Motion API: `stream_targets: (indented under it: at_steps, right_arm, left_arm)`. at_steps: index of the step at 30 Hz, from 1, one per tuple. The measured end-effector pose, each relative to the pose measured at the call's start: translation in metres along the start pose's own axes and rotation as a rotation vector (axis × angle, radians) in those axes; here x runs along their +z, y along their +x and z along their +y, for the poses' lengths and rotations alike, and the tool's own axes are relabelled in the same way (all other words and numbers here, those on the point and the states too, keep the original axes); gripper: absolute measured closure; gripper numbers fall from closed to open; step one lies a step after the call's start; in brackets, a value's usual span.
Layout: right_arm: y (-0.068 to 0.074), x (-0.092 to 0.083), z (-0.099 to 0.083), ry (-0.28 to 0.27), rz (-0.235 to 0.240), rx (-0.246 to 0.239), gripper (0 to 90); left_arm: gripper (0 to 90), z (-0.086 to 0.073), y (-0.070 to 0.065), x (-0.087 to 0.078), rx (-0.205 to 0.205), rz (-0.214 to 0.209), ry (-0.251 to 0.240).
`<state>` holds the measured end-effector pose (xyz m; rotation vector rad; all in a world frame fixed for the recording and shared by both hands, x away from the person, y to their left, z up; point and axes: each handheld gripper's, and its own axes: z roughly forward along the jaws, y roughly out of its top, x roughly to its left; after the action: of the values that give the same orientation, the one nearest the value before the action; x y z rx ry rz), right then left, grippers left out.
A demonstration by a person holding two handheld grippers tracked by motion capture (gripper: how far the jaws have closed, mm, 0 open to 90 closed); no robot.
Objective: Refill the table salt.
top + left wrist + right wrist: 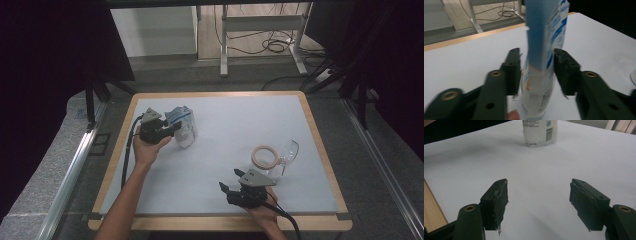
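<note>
The table (310, 127) has a white top with a wooden rim. A pouch (182, 127), white and blue, stands upright on its left far part, and the left gripper (172, 131) is at it from the left side. In the left gripper view the pouch (544, 57) is between the two black jaws. The left pad (514, 72) is right against the lower part of the pouch, maybe touching it (the picture is blurred there). The right pad (565, 72) is just beside the pouch, and a thin light gap seems to remain between them. So the jaws stand about as wide as the pouch, and I cannot tell if they already press on it. The bottom of the pouch appears to rest on the white top.

The right gripper (227, 186) is near the front edge of the table, well apart from the pouch, and it points to the left. In the right gripper view its jaws (539, 202) stand wide apart with nothing between them, only the white surface, and the pouch (539, 132) is far ahead.

Just behind the right gripper there is a clear glass (287, 152) and a beige ring (265, 156) that touches it or lies over it.
</note>
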<state>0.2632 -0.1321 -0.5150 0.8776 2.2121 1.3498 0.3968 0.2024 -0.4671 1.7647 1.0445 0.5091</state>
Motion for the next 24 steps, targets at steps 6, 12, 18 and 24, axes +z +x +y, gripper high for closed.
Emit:
stream_targets:
  at_steps: [6,12,18,24]
  right_arm:
    - [-0.0022,-0.0010,-0.0014,0.000,-0.006,0.004,31.8]
    - [-0.0018,-0.0006,-0.0018,0.001,-0.006,0.001,31.8]
    - [-0.0008,0.0003,-0.0021,0.006,-0.006,0.000,31.8]
    - [0.0006,0.0024,-0.0026,0.010,-0.005,-0.003,31.8]
  left_arm:
    - [77.1,0.0016,0.0002,0.0010,-0.010,-0.023,-0.002]
    - [72.8,0.0012,0.0012,-0.0008,-0.002,-0.029,-0.010]
    - [79.0,-0.0018,0.0054,-0.0024,-0.034,-0.052,-0.019]
    - [82.6,-0.0009,0.0048,-0.0029,-0.017,-0.051,-0.008]
